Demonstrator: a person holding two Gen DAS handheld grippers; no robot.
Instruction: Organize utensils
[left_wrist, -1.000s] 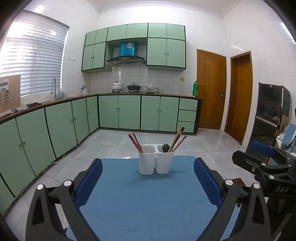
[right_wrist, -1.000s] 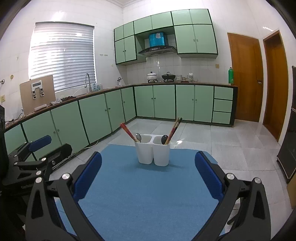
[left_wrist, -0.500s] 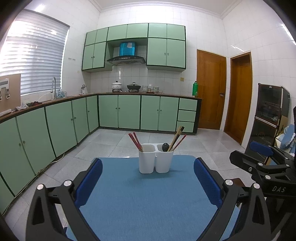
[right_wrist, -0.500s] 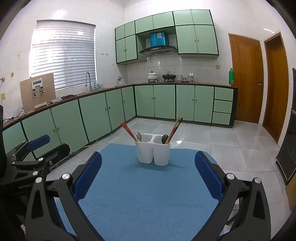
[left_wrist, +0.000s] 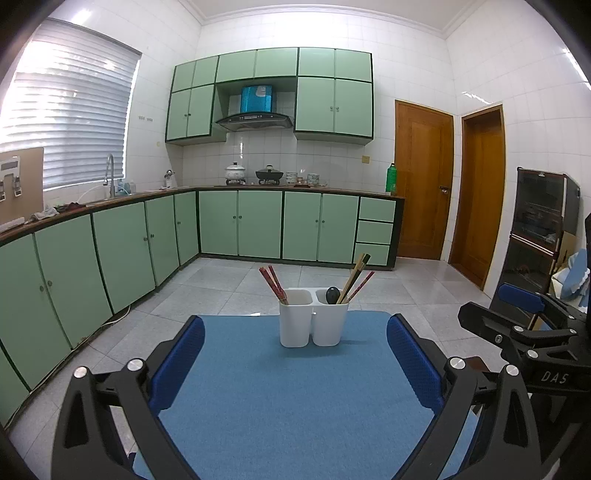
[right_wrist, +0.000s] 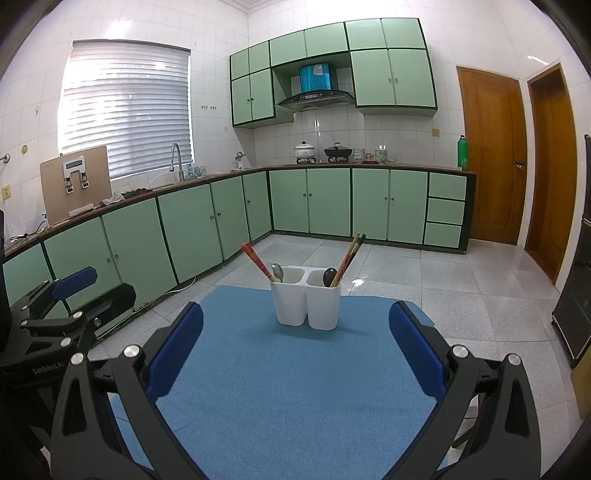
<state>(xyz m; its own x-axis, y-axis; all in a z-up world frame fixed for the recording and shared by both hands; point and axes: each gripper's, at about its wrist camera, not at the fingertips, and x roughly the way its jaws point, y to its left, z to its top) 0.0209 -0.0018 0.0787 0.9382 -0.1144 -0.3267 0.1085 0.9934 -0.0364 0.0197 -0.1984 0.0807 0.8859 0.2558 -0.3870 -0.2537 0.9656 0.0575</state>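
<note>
A white two-compartment utensil holder (left_wrist: 313, 317) (right_wrist: 306, 297) stands near the far edge of the blue mat (left_wrist: 280, 398) (right_wrist: 288, 387). Red chopsticks (left_wrist: 273, 283) (right_wrist: 255, 260) lean out of its left cup, with a silver spoon (right_wrist: 277, 272) beside them. The right cup holds a dark spoon (left_wrist: 332, 294) (right_wrist: 329, 276) and several chopsticks (left_wrist: 355, 273) (right_wrist: 349, 254). My left gripper (left_wrist: 295, 343) and my right gripper (right_wrist: 295, 332) are both open with nothing between the fingers, held well short of the holder. The right gripper also shows at the left wrist view's right edge (left_wrist: 524, 314), the left gripper at the right wrist view's left edge (right_wrist: 70, 291).
Green cabinets (left_wrist: 122, 251) run along the left and back walls under a counter with a sink tap (right_wrist: 176, 158), pots (left_wrist: 235, 171) and a green bottle (right_wrist: 462, 151). Two wooden doors (left_wrist: 423, 184) stand at right, with a dark appliance (left_wrist: 539, 236) beside the table.
Both grippers have shifted very slightly; the holder and utensils stand as before. Nothing was grasped or released.
</note>
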